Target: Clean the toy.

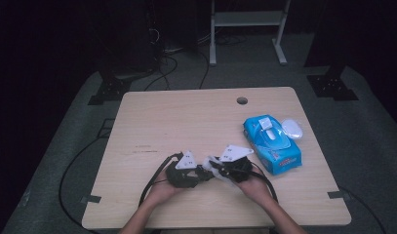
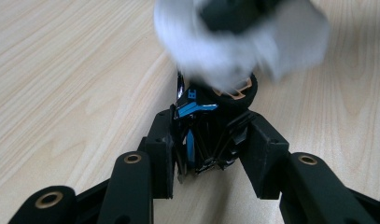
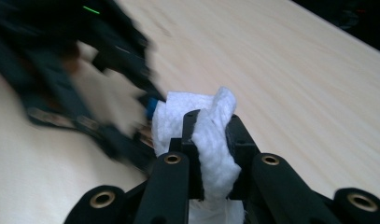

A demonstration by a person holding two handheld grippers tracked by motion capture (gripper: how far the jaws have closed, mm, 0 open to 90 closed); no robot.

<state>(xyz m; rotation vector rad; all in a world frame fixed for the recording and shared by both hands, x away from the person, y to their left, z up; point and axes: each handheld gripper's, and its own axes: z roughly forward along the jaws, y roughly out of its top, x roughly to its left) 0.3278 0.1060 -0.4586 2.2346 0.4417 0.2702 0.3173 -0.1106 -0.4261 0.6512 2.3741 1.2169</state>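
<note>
- Both grippers meet near the front middle of the table (image 1: pixel 152 122), a pale wood-grain top with a round hole (image 1: pixel 242 101) near its far edge.
- Left gripper (image 2: pixel 207 140): its jaws are closed on a small black object (image 2: pixel 201 126) with blue stripes and shiny edges; a round black end with an orange-brown face shows just past the jaw tips. I cannot tell what the object is.
- Right gripper (image 3: pixel 211 140): its jaws are pinched on a white wipe (image 3: pixel 211 135), crumpled and fibrous, bunched between the pads and bulging out above them.
- From the left gripper view, the wipe (image 2: pixel 234 42) appears blurred, right over the far end of the black object, seemingly touching it.
- A blue pack of wipes (image 1: pixel 272 144) lies flat toward the right edge of the table, well apart from the grippers, its top flap lifted.
- A small white oval lid (image 1: pixel 292 128) rests just beside the pack's far right corner.
</note>
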